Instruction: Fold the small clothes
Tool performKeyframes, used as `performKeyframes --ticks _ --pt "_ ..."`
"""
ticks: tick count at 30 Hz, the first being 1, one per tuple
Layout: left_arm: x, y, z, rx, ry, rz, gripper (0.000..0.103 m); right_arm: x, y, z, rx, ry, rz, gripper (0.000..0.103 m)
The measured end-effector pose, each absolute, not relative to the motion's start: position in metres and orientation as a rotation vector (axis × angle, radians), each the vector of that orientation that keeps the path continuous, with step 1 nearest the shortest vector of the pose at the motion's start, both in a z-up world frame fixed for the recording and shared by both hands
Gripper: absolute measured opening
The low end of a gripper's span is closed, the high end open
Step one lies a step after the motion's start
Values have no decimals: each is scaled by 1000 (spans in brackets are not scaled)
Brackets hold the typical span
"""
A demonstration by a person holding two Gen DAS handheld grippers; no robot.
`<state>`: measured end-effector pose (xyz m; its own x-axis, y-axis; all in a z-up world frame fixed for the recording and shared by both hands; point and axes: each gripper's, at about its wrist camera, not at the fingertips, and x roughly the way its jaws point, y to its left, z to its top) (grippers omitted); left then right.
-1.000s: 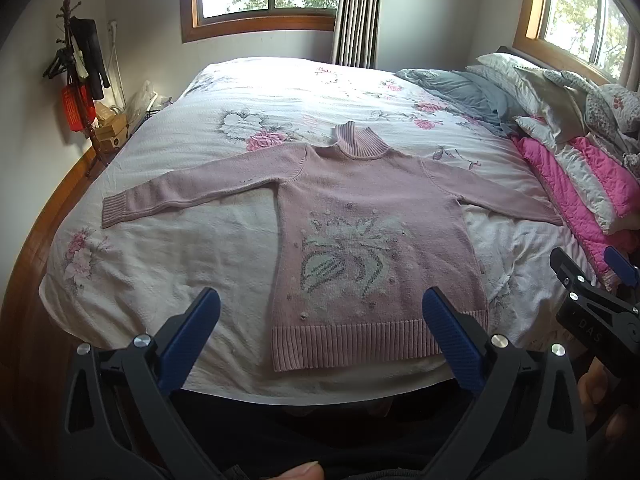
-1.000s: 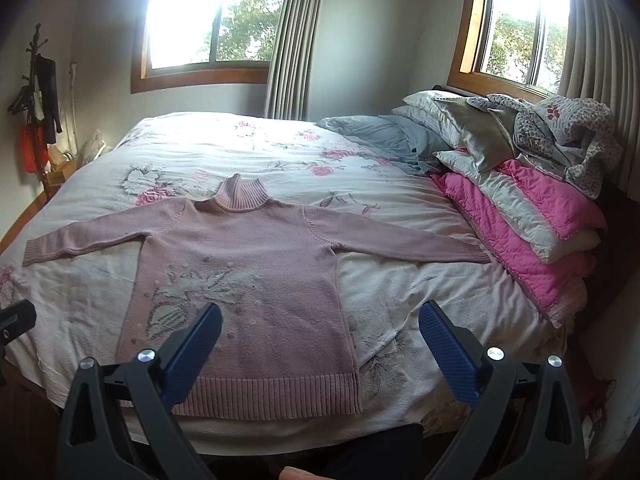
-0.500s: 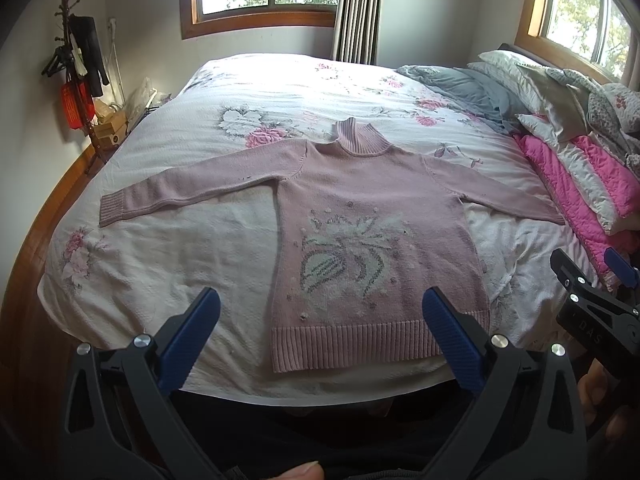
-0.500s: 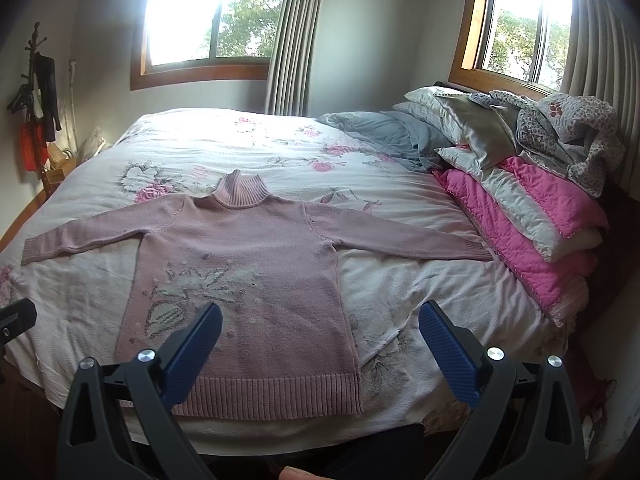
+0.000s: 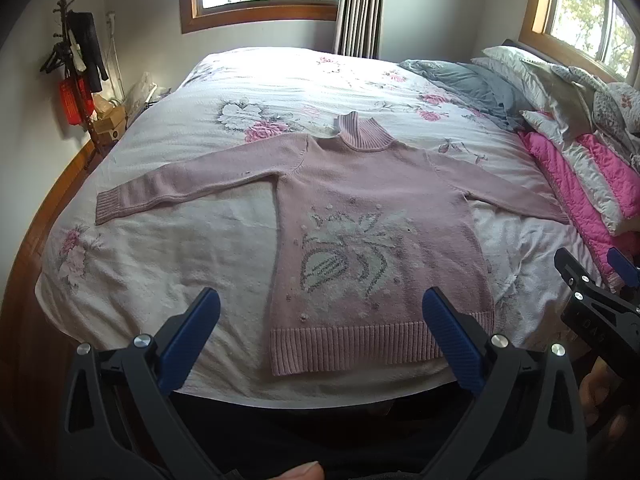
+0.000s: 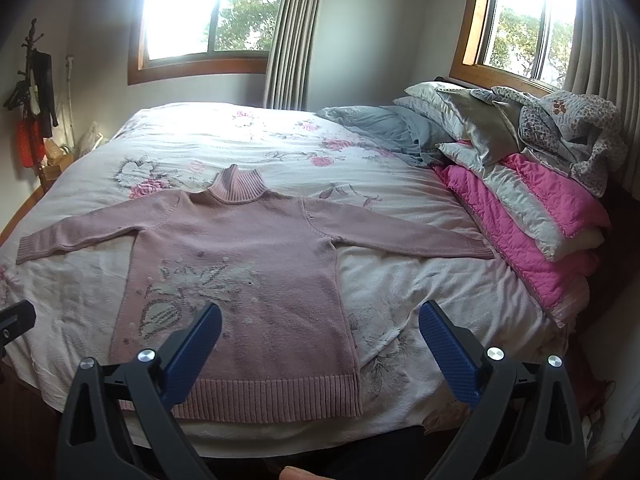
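- Two claws hang low at the near edge of the bed (image 5: 120,280), and neither one touches anything.
- Far left, a coat stand (image 5: 76,52) holds dark things and something red by the wall.
- Next comes the left sleeve (image 5: 180,184) of the pink sweater (image 5: 372,208), stretched flat toward that side.
- The left claw (image 5: 320,340) is spread wide with nothing in it, just above the ribbed hem (image 5: 360,344).
- The sweater lies face up in the middle of the bed, neck away from us, with a grey and white flower picture on the front.
- The right claw (image 6: 320,352) is spread wide too, and it is bare.
- The right sleeve (image 6: 400,236) reaches out to the pink quilt (image 6: 520,220) and the pillows (image 6: 460,112).
- Since a second ago, almost nothing has moved. Both cameras have only crept a tiny bit closer, and the sweater looks the same.
- I think that means folding has not started yet, and a sleeve may be the first thing to pick up.
- A few raised letters show on the other claw's black body at the right edge of the left view, but they are too small to read surely.
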<state>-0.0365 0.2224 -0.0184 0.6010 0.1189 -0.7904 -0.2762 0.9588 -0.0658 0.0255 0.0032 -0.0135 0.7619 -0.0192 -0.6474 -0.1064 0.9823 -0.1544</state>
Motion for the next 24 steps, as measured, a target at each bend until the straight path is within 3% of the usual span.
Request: performKeyframes --ticks 10,15,19,21,24 --pt "-15 220 -33 -212 860 161 100 48 -6 -23 -174 722 45 99" --pt "5 238 -54 -424 755 -47 100 86 -52 -47 29 729 212 99" --pt "35 227 -68 -367 788 -54 100 146 -109 -82 95 819 139 97" --pt "46 223 -73 -372 798 -66 100 180 -154 -102 211 886 107 83" --pt "64 221 -83 -451 844 -121 100 225 -232 -131 433 949 69 71"
